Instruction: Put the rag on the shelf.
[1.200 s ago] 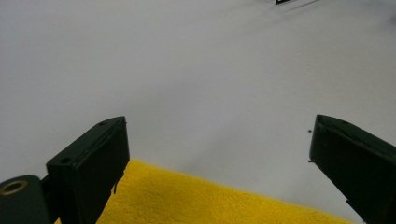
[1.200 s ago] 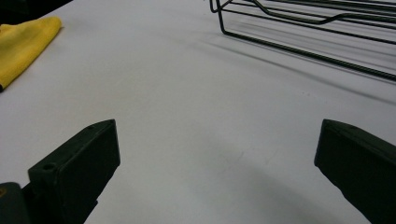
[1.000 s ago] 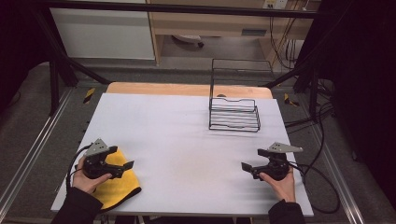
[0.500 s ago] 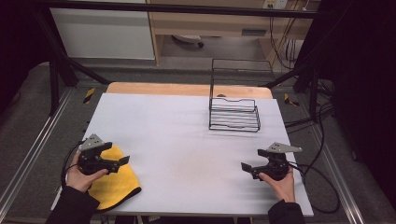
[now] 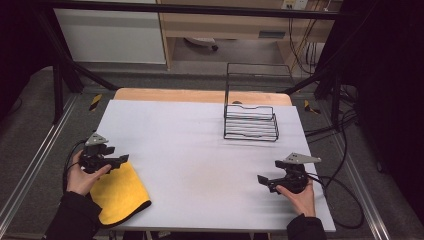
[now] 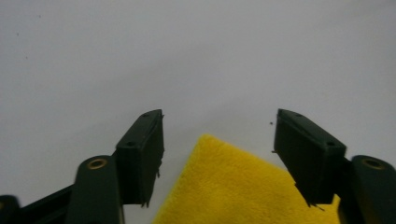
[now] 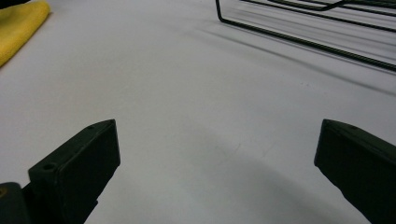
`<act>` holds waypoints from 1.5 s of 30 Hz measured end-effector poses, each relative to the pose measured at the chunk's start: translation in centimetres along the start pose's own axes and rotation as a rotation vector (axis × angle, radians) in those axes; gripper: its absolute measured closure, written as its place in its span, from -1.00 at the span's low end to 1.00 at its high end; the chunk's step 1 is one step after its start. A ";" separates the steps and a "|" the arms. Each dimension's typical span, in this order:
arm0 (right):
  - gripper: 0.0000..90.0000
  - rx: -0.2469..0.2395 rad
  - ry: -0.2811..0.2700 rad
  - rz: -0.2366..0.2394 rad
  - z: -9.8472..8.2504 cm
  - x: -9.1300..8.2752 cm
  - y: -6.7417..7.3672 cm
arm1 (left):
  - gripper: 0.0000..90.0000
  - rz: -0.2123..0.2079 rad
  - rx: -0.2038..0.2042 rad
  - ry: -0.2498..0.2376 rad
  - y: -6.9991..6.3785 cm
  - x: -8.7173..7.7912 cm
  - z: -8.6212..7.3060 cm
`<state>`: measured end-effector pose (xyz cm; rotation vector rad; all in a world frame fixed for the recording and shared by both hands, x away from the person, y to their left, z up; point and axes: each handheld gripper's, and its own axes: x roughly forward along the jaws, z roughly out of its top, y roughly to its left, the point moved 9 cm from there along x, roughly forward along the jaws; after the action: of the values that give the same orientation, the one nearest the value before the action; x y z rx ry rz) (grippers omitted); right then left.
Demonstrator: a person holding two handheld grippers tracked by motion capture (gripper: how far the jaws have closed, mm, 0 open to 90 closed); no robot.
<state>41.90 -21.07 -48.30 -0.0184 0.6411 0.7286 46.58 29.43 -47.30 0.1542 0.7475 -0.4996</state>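
A yellow cloth (image 5: 120, 195) lies flat at the near left corner of the white table (image 5: 190, 145). My left gripper (image 5: 122, 160) hovers over the cloth's far edge. In the left gripper view its jaws have just been closing. They stand apart, and the left gripper (image 6: 218, 140) has a corner of the cloth (image 6: 243, 186) lying between them, with neither pad pressing on it. My right gripper (image 5: 261, 180) rests near the table's right front, open wide. The right gripper (image 7: 217, 154) has only bare table between its jaws, with the cloth (image 7: 18, 23) far off.
A black wire rack (image 5: 251, 122) with a tall back stands at the far right of the table; its base wires (image 7: 303, 37) cross the top of the right gripper view. Cables trail off the table's right edge.
My left hand has slid away from me and a little left, from on top of the cloth to its far edge, uncovering more yellow. The right hand has stayed put.
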 end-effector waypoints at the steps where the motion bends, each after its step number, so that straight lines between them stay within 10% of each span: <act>1: -0.99 -0.002 0.000 -0.001 0.0 0.0 0.0 | -0.17 0.004 0.002 0.021 0.2 0.5 -0.4; 29: -0.98 -0.004 0.019 0.002 -0.2 0.2 0.1 | 0.79 -0.028 0.061 0.117 -0.1 2.4 -2.1; 34: -0.98 -0.004 0.019 0.003 -0.2 0.2 0.1 | 0.84 -0.039 0.040 0.088 -0.2 2.1 -1.7; 45: -0.98 -0.010 0.022 0.002 -0.2 0.3 0.0 | 0.85 -0.097 0.137 -0.027 -3.2 1.8 0.8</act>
<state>41.92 -20.92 -48.64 -0.0353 0.6588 0.7348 46.68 25.74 -47.85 0.2391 0.6966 -0.6444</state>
